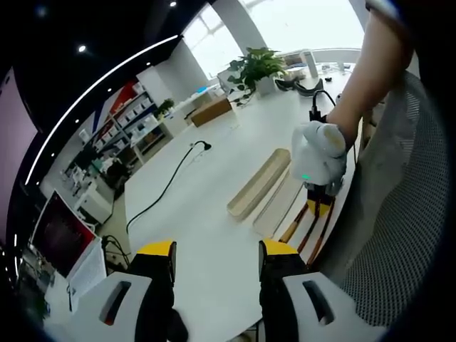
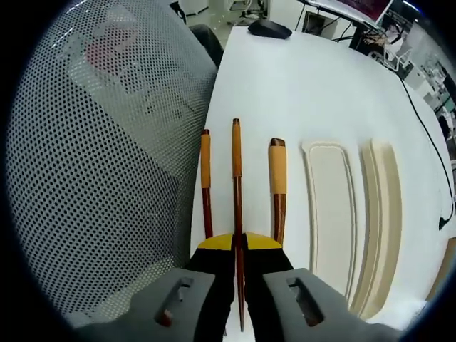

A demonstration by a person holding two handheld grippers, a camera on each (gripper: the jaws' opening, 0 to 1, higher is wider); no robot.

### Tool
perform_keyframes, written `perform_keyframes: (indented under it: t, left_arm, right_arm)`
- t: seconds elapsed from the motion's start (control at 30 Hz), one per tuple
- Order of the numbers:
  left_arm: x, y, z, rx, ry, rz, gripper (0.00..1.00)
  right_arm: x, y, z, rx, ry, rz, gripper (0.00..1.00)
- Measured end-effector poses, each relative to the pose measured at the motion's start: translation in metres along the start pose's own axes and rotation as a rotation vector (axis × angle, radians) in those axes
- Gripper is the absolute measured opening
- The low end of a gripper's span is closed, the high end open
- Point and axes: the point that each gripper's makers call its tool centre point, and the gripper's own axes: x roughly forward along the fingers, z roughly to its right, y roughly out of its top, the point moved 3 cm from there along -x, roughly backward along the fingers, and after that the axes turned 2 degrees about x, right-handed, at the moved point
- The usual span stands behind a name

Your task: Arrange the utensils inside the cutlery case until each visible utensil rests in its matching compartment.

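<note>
Clamping my right gripper on the middle utensil to lift it toward the case, my left gripper waits open.

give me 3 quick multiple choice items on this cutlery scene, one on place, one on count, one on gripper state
1. Where do the wooden utensils lie?
A. inside the case
B. on the white table beside the case
C. on the mesh chair

2. How many wooden utensils lie side by side?
A. one
B. three
C. five

3. The right gripper is:
A. wide open
B. shut on the middle utensil
C. holding the lid

Answers: 1 B, they rest on bare tabletop left of the case; 2 B, three handles show; 3 B, its yellow-tipped jaws meet around the middle stick.
</note>
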Motion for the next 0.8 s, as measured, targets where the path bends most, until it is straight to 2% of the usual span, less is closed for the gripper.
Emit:
perform_keyframes:
  t: [0.23,0.8]
  left_arm:
    - [0.0,-0.001,0.0,0.003,-0.001,-0.003,0.47]
    - [0.001,-0.001,0.002,0.013,-0.011,-0.007,0.47]
  right_arm:
    - [-0.001,-0.001,-0.001,-0.011,0.0,-0.017,0.0]
    - [-0.017,-0.002,0.003,0.05,0.001,-0.016,0.0]
